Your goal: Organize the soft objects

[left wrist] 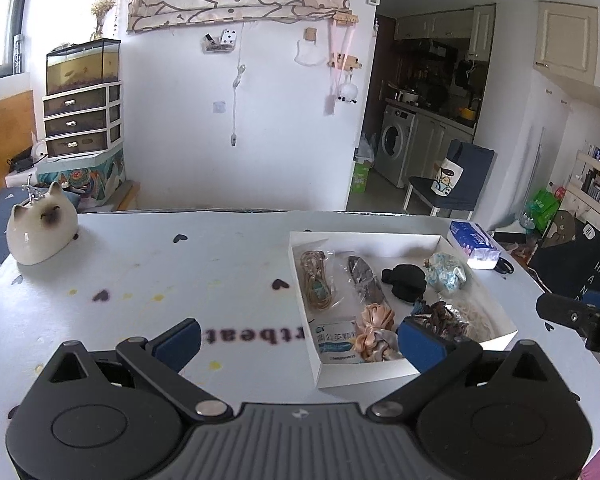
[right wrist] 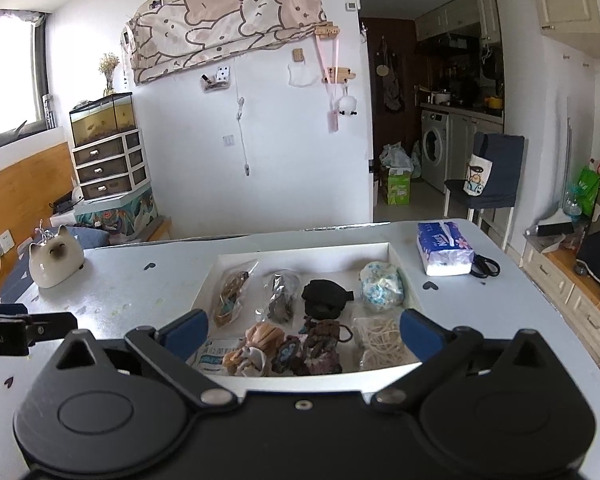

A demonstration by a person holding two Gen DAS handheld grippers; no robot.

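Observation:
A shallow white box sits on the white table and holds several soft things: a peach scrunchie, a black cloth bundle, a blue-patterned fabric ball, dark scrunchies, cream bands and bagged cords. My left gripper is open and empty, left of the box over its near left corner. My right gripper is open and empty, just before the box's near edge.
A ceramic cat figure stands at the table's far left. A blue tissue pack and black scissors lie right of the box. A chair stands beyond the table.

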